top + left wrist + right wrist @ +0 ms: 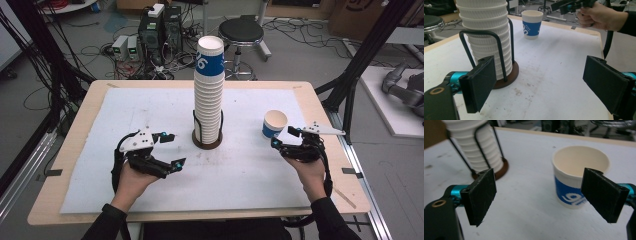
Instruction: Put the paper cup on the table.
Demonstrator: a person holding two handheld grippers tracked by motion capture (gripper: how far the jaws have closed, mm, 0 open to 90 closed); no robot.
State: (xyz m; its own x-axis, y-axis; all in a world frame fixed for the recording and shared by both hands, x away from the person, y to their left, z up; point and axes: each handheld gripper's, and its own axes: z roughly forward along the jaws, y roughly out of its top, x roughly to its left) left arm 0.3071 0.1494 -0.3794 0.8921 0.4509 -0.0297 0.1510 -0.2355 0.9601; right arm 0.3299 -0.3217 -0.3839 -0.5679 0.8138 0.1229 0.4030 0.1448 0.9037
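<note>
While both hands hover over the table, the scene reads like this, biggest thing first.

Table (75,150): a light wooden top covered by a white sheet with a few smudges near the middle.

Cup stack (208,90): a tall tower of white paper cups, blue band on the top one, standing upright in a black wire holder (499,50) on a round brown base, at the table's centre.

Single cup (274,123): one white paper cup with a blue band, upright and open at the top, standing alone to the right of the stack and well apart from it.

Right gripper (286,139): held just beside the single cup, on the near side. In the right gripper view its black jaws stand wide with nothing between them, and one jaw overlaps the cup's side in the picture; the pads (482,195) press on nothing.

Left gripper (171,149): hovers left of the stack and near it, jaws wide and empty, touching nothing.

Risk, as a judgement: the single cup is light and empty, so a jaw brushing its rim could tip it or push it away. Squeezing too hard could crush its thin wall. A careless swing of the left gripper could knock the tall stack, which looks top-heavy above its holder.
</note>
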